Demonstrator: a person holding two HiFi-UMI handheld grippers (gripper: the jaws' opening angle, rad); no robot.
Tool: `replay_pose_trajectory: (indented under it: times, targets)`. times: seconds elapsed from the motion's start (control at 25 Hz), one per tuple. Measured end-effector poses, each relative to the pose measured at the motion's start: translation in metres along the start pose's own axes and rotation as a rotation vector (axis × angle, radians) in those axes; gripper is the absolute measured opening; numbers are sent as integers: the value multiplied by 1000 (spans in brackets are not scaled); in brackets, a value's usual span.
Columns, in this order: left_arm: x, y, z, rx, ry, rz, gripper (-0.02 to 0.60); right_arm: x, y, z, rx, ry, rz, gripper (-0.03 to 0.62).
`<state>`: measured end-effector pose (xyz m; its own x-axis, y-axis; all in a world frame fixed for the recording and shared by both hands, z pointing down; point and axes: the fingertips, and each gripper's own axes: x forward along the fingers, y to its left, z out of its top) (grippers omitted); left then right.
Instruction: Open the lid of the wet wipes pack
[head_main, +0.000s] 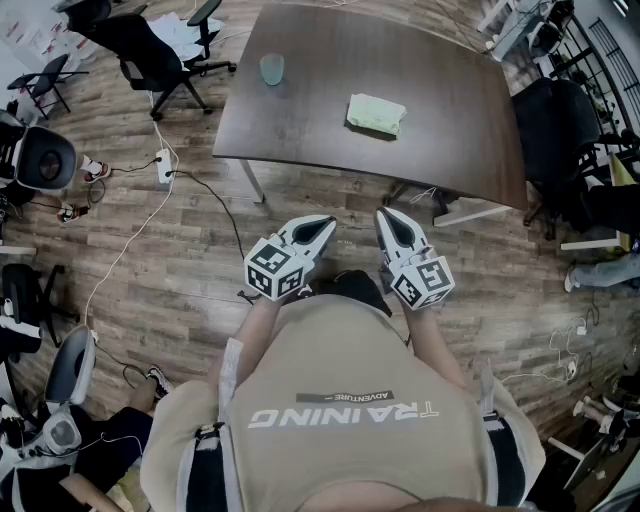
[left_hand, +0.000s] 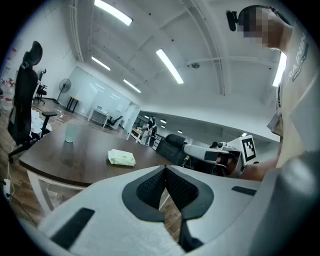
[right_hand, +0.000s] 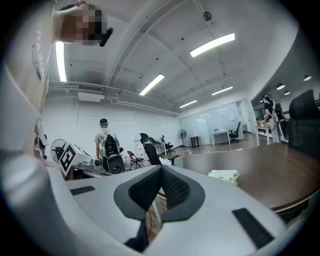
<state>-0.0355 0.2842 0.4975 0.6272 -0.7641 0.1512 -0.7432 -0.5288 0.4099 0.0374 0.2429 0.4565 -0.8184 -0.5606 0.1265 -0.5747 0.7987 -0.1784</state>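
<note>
The wet wipes pack (head_main: 376, 113), pale green and flat, lies on the dark brown table (head_main: 450, 140), right of its middle. Both grippers hang close to the person's chest, over the wooden floor and short of the table's near edge. My left gripper (head_main: 328, 222) and my right gripper (head_main: 384, 213) point toward the table, side by side, both shut with nothing between the jaws. In the left gripper view the pack (left_hand: 121, 158) shows beyond the shut jaws (left_hand: 165, 168). In the right gripper view the pack (right_hand: 223, 176) lies to the right of the shut jaws (right_hand: 161, 168).
A pale green cup (head_main: 272, 69) stands on the table's far left. Black office chairs (head_main: 150, 50) stand left and right (head_main: 560, 130) of the table. White cables and a power strip (head_main: 164, 167) lie on the floor. A person (right_hand: 105, 142) stands far back.
</note>
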Motion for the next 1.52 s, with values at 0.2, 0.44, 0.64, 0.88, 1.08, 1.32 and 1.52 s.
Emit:
replay_pose_trajectory:
  times: [0.2, 0.44, 0.64, 0.88, 1.08, 1.32, 1.52]
  targets:
    - [1, 12, 5, 5, -2, -4, 9, 7, 4, -9, 15, 19, -13, 12]
    - [38, 24, -5, -33, 40, -45, 9, -10, -24, -28, 1, 79, -91, 12]
    - [74, 33, 1, -3, 77, -47, 9, -9, -71, -41, 40, 97, -153, 12]
    - [121, 66, 37, 79, 121, 2, 9, 29, -125, -19, 57, 41, -159, 14]
    - [162, 77, 71, 146, 118, 28, 9, 55, -172, -12, 64, 49, -119, 14]
    - [186, 93, 73, 147, 142, 86, 9, 82, -201, -16, 45, 80, -42, 14]
    - [187, 116, 87, 188, 104, 140, 9, 100, -200, -21, 70, 106, 8, 14]
